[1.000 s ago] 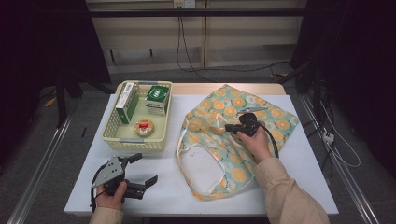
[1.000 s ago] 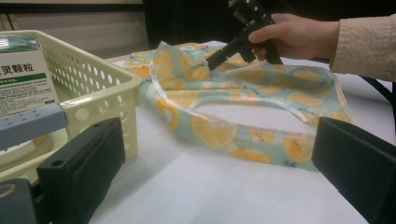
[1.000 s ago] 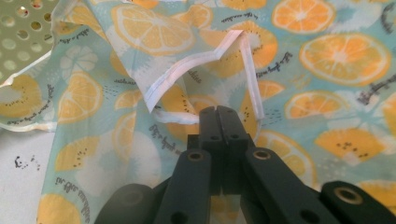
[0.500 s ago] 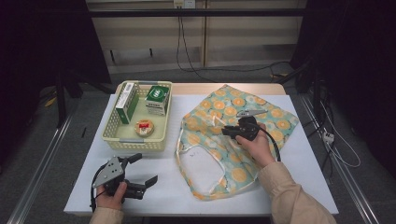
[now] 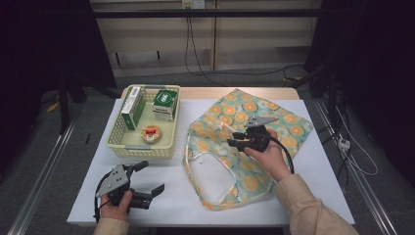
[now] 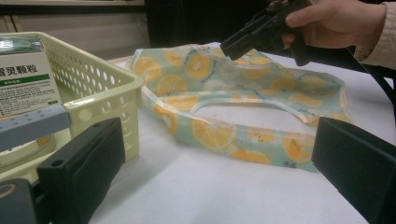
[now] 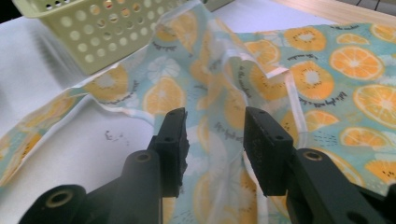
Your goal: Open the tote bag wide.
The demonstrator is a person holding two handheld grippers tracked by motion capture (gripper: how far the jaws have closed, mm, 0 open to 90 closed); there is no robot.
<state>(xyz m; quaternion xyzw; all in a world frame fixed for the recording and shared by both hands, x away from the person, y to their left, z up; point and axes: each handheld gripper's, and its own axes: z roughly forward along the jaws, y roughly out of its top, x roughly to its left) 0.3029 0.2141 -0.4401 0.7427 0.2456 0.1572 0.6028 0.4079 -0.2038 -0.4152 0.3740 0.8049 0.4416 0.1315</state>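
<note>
A fabric bag (image 5: 244,147) printed with orange slices lies flat on the right half of the white table, its handle loop and mouth toward the left. My right gripper (image 5: 232,139) hovers just over the bag's middle, pointing left; in the right gripper view its jaws (image 7: 215,135) stand partly open over the cloth (image 7: 299,79) with nothing between them. My left gripper (image 5: 153,176) rests near the table's front left edge, wide open and empty. Its view looks across bare table (image 6: 196,186) to the bag (image 6: 224,130).
A pale yellow perforated basket (image 5: 142,151) stands at the back left and holds a tall green-and-white box (image 5: 132,107), a green box (image 5: 165,104) and a round tin (image 5: 151,133). The basket's corner (image 6: 107,84) is close to my left jaw. Cables trail on the floor beyond.
The right gripper has drifted slightly left and toward the person over the bag. The left gripper has stayed put.
</note>
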